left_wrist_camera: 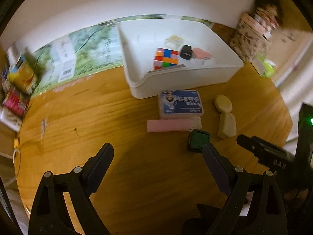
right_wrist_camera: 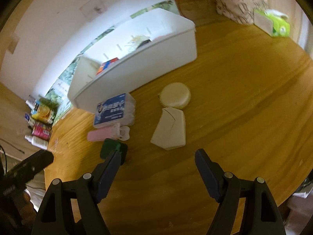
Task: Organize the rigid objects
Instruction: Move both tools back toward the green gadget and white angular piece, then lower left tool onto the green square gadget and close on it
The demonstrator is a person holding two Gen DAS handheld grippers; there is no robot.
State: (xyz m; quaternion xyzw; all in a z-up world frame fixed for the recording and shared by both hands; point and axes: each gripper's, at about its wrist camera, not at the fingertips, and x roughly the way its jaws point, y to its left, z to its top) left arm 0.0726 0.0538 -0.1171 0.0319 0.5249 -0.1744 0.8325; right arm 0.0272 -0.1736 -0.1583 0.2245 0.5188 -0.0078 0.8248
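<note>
A white bin [left_wrist_camera: 137, 82] [right_wrist_camera: 156, 58] stands at the back of the wooden table and holds a colour cube [left_wrist_camera: 166, 58] [right_wrist_camera: 106, 66], a black plug [left_wrist_camera: 185, 52] and a pink item. In front of it lie a blue-labelled box [left_wrist_camera: 181, 103] [right_wrist_camera: 113, 109], a pink bar [left_wrist_camera: 168, 125] [right_wrist_camera: 101, 134], a small green and black block [left_wrist_camera: 198, 140] [right_wrist_camera: 111, 146], a round cream disc [left_wrist_camera: 223, 102] [right_wrist_camera: 175, 95] and a cream angular piece [left_wrist_camera: 227, 127] [right_wrist_camera: 170, 130]. My left gripper [left_wrist_camera: 158, 152] hangs open over bare wood, its right finger beside the green block. My right gripper [right_wrist_camera: 157, 157] is open just short of the cream piece.
Bottles and colourful boxes [left_wrist_camera: 17, 90] [right_wrist_camera: 40, 121] crowd the table's far left edge. A patterned bag [left_wrist_camera: 250, 39] [right_wrist_camera: 240, 2] and a green tissue pack [right_wrist_camera: 273, 24] sit at the back right. The other gripper's black body shows at each view's side [left_wrist_camera: 264, 152] [right_wrist_camera: 25, 168].
</note>
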